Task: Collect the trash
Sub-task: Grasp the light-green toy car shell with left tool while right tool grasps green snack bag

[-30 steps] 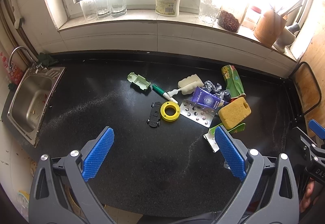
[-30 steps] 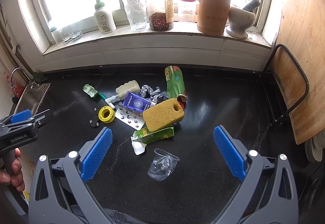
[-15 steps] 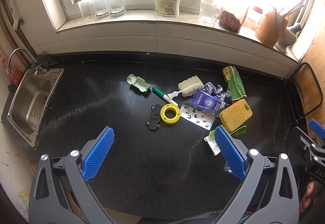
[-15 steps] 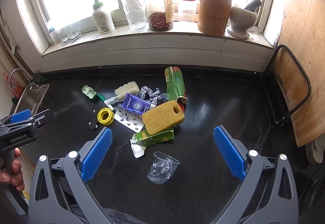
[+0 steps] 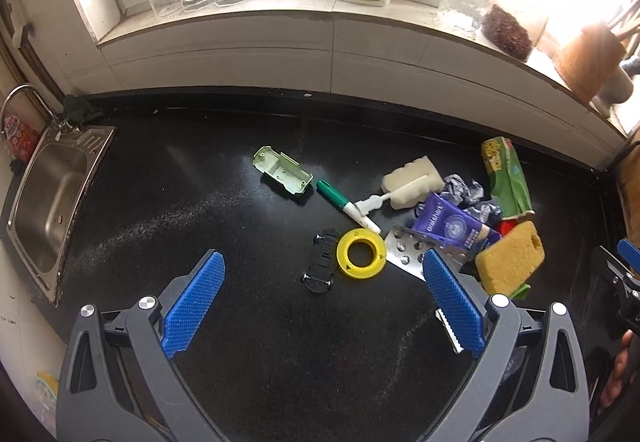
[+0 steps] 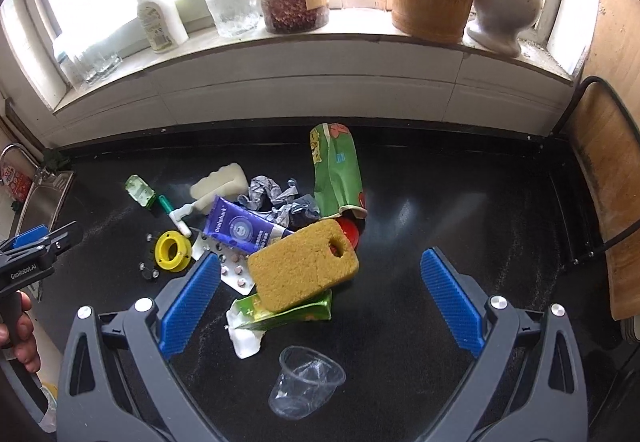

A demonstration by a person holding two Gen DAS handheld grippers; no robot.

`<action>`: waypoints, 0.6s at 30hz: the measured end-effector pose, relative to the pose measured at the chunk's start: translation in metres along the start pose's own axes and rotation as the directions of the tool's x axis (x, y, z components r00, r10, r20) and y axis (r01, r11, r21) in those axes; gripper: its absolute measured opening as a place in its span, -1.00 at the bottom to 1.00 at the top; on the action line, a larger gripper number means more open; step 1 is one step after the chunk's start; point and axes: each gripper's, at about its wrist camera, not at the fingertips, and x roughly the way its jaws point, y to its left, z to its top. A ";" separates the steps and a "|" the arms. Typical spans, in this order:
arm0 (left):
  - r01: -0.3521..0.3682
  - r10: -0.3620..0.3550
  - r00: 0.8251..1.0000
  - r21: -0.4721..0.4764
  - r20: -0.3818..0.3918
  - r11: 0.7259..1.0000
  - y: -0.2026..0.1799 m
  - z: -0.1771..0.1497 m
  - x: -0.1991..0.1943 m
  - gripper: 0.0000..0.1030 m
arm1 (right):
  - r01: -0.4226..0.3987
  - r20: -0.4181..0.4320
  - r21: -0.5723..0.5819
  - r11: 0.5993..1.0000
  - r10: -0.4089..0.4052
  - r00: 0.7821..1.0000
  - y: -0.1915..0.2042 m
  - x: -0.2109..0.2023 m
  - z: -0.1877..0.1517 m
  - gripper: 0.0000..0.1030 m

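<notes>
Left wrist view looks down along the left tool (image 5: 323,298), whose 2 blue-padded fingers (image 5: 194,302) are spread wide with nothing between them, held above the black surface (image 5: 168,201). Ahead of it lie a yellow ring (image 5: 361,253), a small black toy chassis (image 5: 322,266) just beside the ring, a pale green toy shell (image 5: 282,169) and a green-and-white marker (image 5: 347,205). Further right, a silver blister pack (image 5: 408,252) lies partly under a purple pouch (image 5: 454,228), with a yellow sponge (image 5: 510,257) at the pile's right edge. A steel sink (image 5: 44,197) sits at the far left.

From the right wrist view, the right tool (image 6: 318,306) is also splayed apart and empty, tilted down over the trash pile. The sponge (image 6: 302,266) rests on top of a flattened green carton (image 6: 296,312), between the 2 fingers in the picture, but neither pad touches it. A clear plastic cup (image 6: 306,382) lies on its side nearer the camera, apart from the carton. Behind the sponge are the purple pouch (image 6: 240,228), crumpled grey wrappers (image 6: 280,199) and a green snack bag (image 6: 336,171). At the left edge, a hand (image 6: 20,334) grips the handle of the other tool (image 6: 36,250), level and pointing right, well apart from the pile.
</notes>
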 end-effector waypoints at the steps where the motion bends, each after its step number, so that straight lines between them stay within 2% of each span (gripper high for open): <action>1: -0.006 0.006 1.000 -0.012 -0.012 1.000 0.003 0.006 0.013 0.87 | 0.002 -0.017 0.004 1.000 -0.002 1.000 -0.002 0.014 0.006 0.89; 6: -0.047 0.042 0.997 -0.078 -0.064 0.996 0.013 0.037 0.081 0.87 | 0.023 -0.101 0.020 1.000 -0.021 0.995 -0.012 0.084 0.036 0.89; 12: -0.114 0.092 0.987 -0.168 -0.130 0.979 0.027 0.065 0.155 0.87 | 0.061 -0.189 -0.028 0.998 -0.065 0.980 -0.014 0.153 0.063 0.87; 15: -0.137 0.105 0.981 -0.207 -0.160 0.969 0.034 0.069 0.179 0.86 | 0.072 -0.233 -0.048 0.996 -0.081 0.969 -0.014 0.179 0.072 0.81; 18: -0.153 0.111 0.976 -0.229 -0.185 0.961 0.038 0.068 0.194 0.86 | 0.064 -0.272 -0.051 0.997 -0.076 0.959 -0.015 0.199 0.077 0.65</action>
